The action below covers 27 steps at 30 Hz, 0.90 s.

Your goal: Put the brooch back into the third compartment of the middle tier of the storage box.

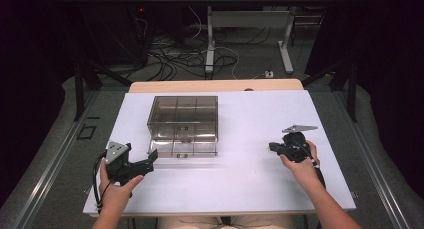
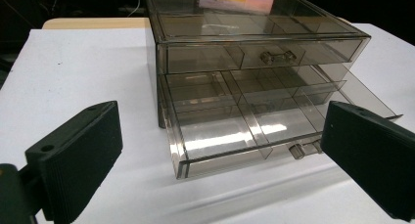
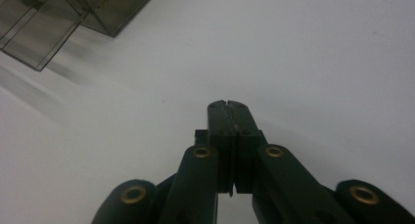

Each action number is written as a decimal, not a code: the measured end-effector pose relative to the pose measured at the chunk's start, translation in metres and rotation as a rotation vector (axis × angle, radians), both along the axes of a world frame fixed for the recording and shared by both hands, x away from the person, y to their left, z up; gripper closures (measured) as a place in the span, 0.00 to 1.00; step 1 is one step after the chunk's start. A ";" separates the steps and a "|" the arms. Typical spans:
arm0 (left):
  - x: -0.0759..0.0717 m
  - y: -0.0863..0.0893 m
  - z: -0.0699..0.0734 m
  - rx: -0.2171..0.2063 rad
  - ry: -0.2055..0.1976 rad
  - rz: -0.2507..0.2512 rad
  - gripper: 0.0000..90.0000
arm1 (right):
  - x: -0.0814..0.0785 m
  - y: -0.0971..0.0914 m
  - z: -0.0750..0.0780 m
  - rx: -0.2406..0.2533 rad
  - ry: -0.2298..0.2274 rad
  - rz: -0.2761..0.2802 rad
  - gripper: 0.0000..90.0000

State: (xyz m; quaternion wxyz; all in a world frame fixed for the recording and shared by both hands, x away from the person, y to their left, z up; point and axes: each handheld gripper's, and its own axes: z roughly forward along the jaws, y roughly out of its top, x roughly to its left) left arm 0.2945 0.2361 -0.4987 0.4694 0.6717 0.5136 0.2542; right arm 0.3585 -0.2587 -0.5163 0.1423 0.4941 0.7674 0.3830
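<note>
High view: one clear drawer box (image 1: pixel 183 118), bottom drawer (image 1: pixel 183 148) pulled out, on the worktop (image 1: pixel 250 179); two claws: left claw (image 1: pixel 149 160) spread apart, right claw (image 1: pixel 272 146) pressed together.

Smoky drawer box (image 1: pixel 183 118) on white table (image 1: pixel 250 179), lower drawer (image 1: pixel 183 148) out.

A drawer cabinet (image 1: pixel 183 118) stands on the table (image 1: pixel 250 179), toward its far left of centre. Its lower drawer (image 2: pixel 230 136) is pulled out toward the person; the upper drawer (image 2: pixel 259 55) sits closed above it. The left gripper (image 1: pixel 150 161) lies just before the open drawer's left corner. The right gripper (image 1: pixel 272 147) lies well to the cabinet's right.
</note>
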 end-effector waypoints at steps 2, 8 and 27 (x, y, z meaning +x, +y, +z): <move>0.000 0.000 0.000 0.000 0.000 0.000 0.02 | 0.000 0.000 0.000 -0.001 -0.011 -0.004 1.00; 0.000 0.000 0.000 -0.003 0.000 0.000 0.02 | -0.002 -0.001 0.002 0.004 -0.038 -0.008 1.00; -0.001 0.000 0.000 -0.009 -0.004 -0.002 0.03 | -0.016 0.008 0.009 0.013 -0.082 0.035 1.00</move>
